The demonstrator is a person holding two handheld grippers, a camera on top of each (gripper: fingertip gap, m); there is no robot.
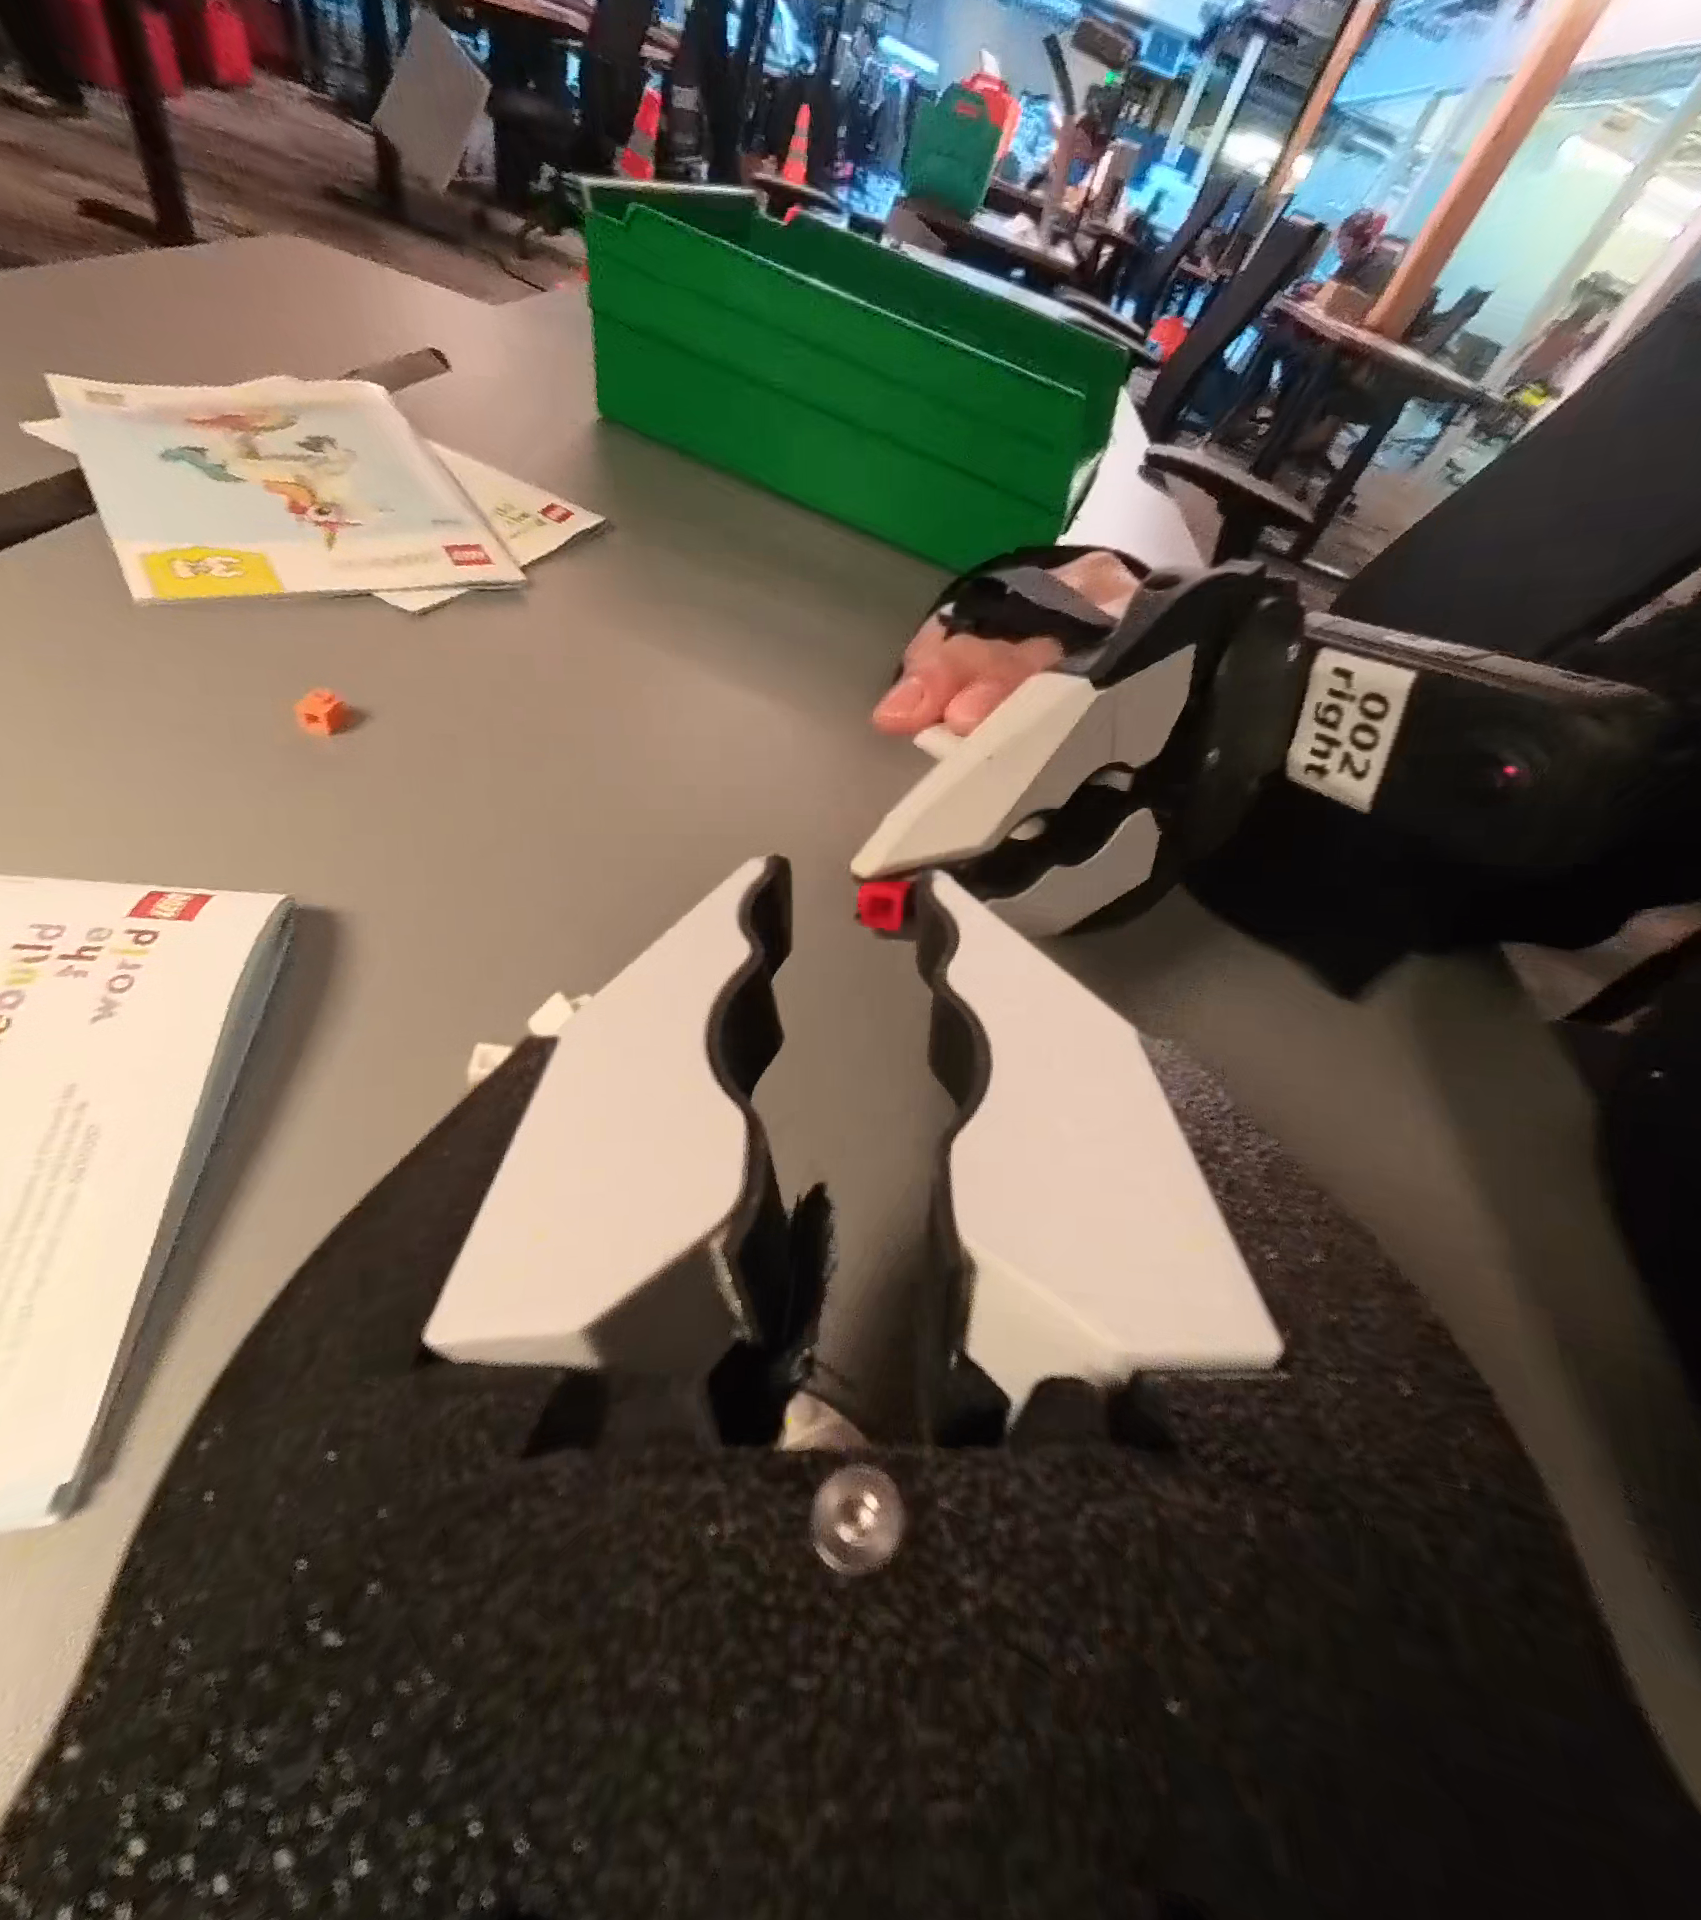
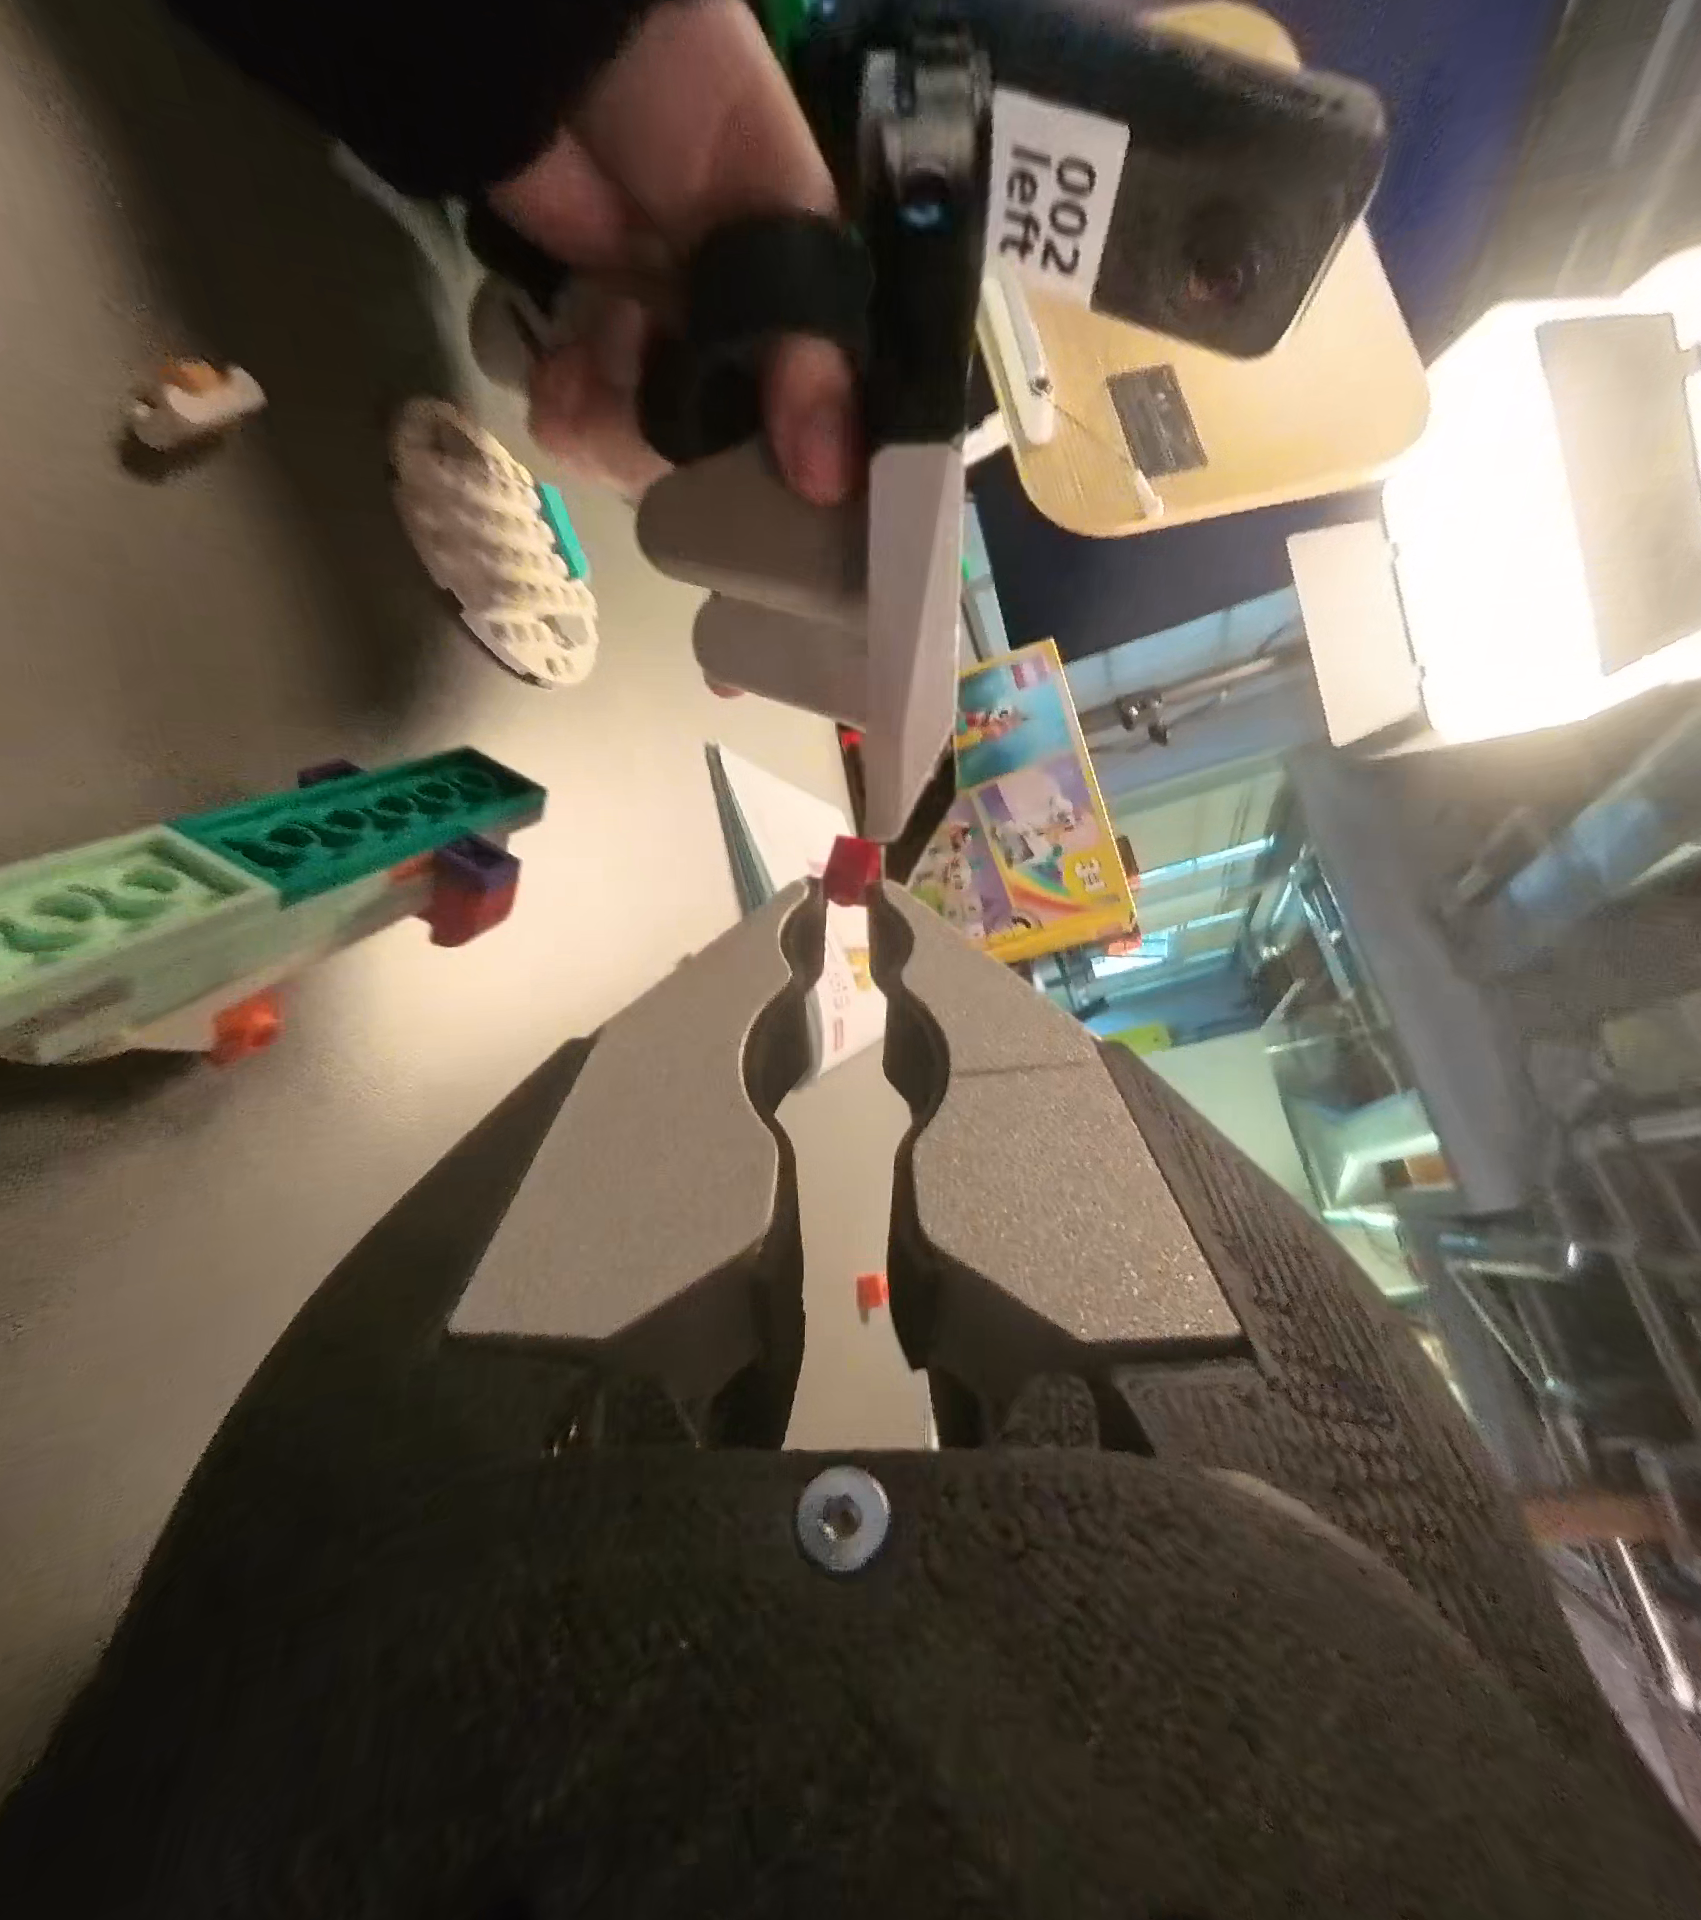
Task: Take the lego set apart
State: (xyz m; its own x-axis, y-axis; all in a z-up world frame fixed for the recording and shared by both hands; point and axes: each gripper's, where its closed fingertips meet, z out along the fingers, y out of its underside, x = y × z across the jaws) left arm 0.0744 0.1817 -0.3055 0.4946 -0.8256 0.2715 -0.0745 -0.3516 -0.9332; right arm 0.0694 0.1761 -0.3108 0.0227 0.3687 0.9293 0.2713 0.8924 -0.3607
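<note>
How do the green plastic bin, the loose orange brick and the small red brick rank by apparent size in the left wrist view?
1. Green plastic bin, clearly largest.
2. Small red brick and loose orange brick look alike; the red one is nearer the camera, so I leave them unranked.

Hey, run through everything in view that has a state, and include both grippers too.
left gripper: open, one fingertip beside the red brick
right gripper: shut on red brick
green bin: upright, top open
booklets: closed, lying flat
orange brick: loose, detached
lego build: bricks still joined
</note>
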